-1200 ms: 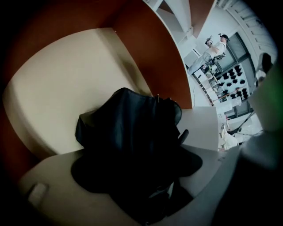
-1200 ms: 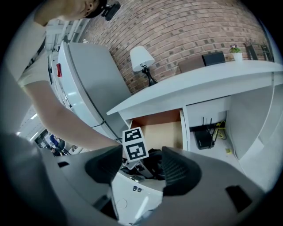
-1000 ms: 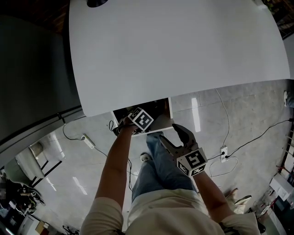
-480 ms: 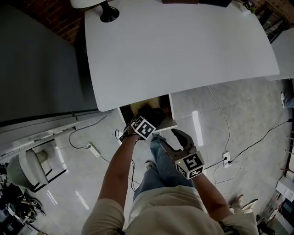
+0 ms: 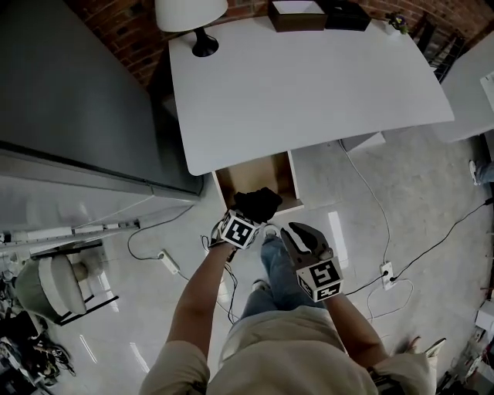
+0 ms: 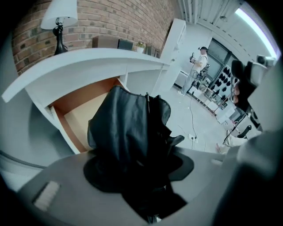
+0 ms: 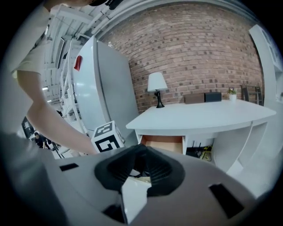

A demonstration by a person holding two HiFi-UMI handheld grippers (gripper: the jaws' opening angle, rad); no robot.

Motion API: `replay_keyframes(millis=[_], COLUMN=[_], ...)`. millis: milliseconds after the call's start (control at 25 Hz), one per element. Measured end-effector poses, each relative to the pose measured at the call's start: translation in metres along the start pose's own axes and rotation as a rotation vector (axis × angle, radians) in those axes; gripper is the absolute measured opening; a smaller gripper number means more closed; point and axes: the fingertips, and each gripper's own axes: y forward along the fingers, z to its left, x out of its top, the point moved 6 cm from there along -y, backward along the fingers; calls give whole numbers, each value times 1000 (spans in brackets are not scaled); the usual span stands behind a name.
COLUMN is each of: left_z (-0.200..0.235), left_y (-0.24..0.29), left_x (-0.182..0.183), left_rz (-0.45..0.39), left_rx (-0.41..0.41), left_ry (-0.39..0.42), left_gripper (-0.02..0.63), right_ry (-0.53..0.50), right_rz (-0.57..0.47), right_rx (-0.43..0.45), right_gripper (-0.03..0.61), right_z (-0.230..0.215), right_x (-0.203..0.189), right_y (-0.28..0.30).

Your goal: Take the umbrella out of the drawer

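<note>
A black folded umbrella (image 5: pixel 258 204) hangs just above the front of the open wooden drawer (image 5: pixel 231 181) under the white desk (image 5: pixel 309 77). My left gripper (image 5: pixel 251 216) is shut on it. In the left gripper view the umbrella's crumpled fabric (image 6: pixel 132 132) fills the space between the jaws, with the drawer (image 6: pixel 84 110) behind and below. My right gripper (image 5: pixel 297 235) hovers to the right of the left one, in front of the drawer. Its jaws have just been closing and hold nothing. In the right gripper view its pads (image 7: pixel 157 170) meet at the tips and the drawer (image 7: pixel 161 143) lies ahead.
A lamp (image 5: pixel 191 15) and two dark boxes (image 5: pixel 297 15) stand at the desk's far edge. A tall grey cabinet (image 5: pixel 69 92) flanks the desk on the left. Cables and a power strip (image 5: pixel 168 262) lie on the floor. A person (image 6: pixel 198 66) stands far off.
Both grippers have risen. The umbrella came up out of the drawer with the left gripper. The right gripper's jaws went from wide apart to closed.
</note>
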Motion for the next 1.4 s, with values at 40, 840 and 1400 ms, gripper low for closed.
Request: replay_keyframes(millis=[40,840,1400], left_z=[-2,-128,-196], left_y=[-8,-167,-268], left_x=[0,-99,-163], left_rz=[-28,-329,-617], left_rx=[13,98,200], left_ry=[0,-70,-221], left_gripper=[238,238,238], right_ry=[-4,-114,-157], right_rz=[-9,-172,-270], right_rx=[-11,-35,-14], right_gripper=[71,2,2], right_z=[4,107,168], right_x=[1,9,5], right_y=[-4,-110,-179])
